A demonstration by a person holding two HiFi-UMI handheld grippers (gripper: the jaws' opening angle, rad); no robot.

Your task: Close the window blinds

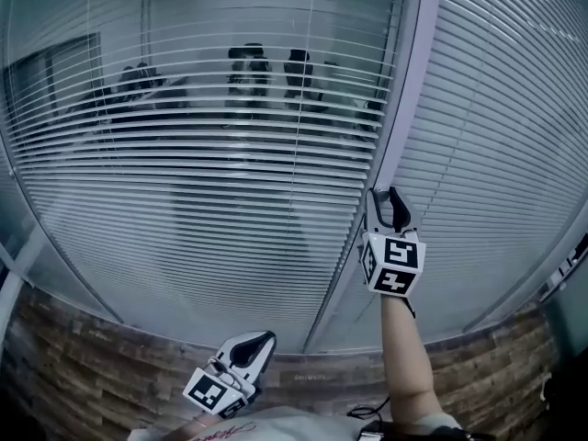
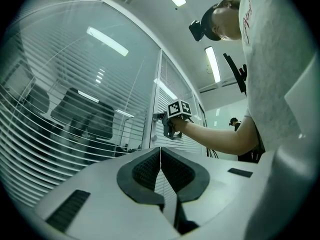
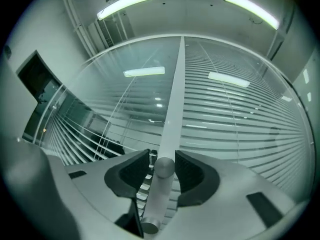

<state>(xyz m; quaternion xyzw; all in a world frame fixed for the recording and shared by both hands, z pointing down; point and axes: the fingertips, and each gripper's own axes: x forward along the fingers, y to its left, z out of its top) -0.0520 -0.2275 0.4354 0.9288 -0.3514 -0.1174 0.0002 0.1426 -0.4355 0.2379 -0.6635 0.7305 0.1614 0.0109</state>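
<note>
Window blinds (image 1: 202, 209) — left panel, slats part open behind glass. Control knob (image 3: 164, 167) on the frame post (image 1: 390, 108): your right gripper (image 1: 386, 200) straddles it, jaws released, seemingly placed to clench and turn. Left gripper (image 1: 262, 343) — clenched, empty, parked low.

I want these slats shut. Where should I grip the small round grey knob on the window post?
Pinch the small round grey knob across its curved sides, coming head-on at the pale upright post it projects from; it sits between the right hand-held gripper's open jaws.
</note>
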